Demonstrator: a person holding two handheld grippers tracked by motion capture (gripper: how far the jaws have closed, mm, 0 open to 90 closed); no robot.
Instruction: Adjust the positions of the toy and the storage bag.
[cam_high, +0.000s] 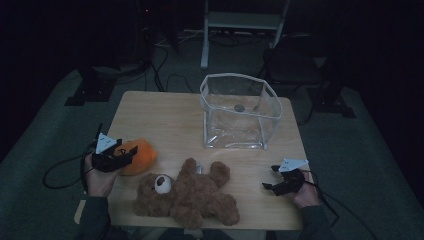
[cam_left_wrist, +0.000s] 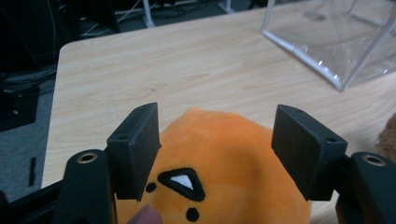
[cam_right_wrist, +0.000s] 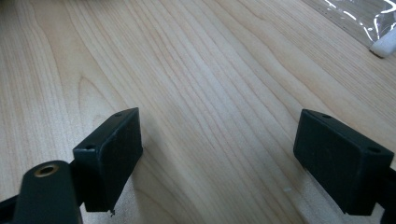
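Note:
An orange plush toy (cam_high: 140, 156) lies at the table's left front, and my left gripper (cam_high: 125, 152) reaches over it. In the left gripper view the orange plush (cam_left_wrist: 224, 158) sits between the two black jaws, which stand apart on either side of it; the left gripper (cam_left_wrist: 217, 149) is open. A brown teddy bear (cam_high: 190, 192) lies on its back at the front middle. My right gripper (cam_high: 270, 179) hovers at the right front, open (cam_right_wrist: 217, 158) over bare wood. A clear plastic bag (cam_high: 240, 111) stands open at the back middle.
The wooden table (cam_high: 160, 115) has bare room at its back left. A corner of the clear bag (cam_right_wrist: 383, 46) shows at the upper right of the right gripper view. Stands and cables lie on the dark floor beyond the table.

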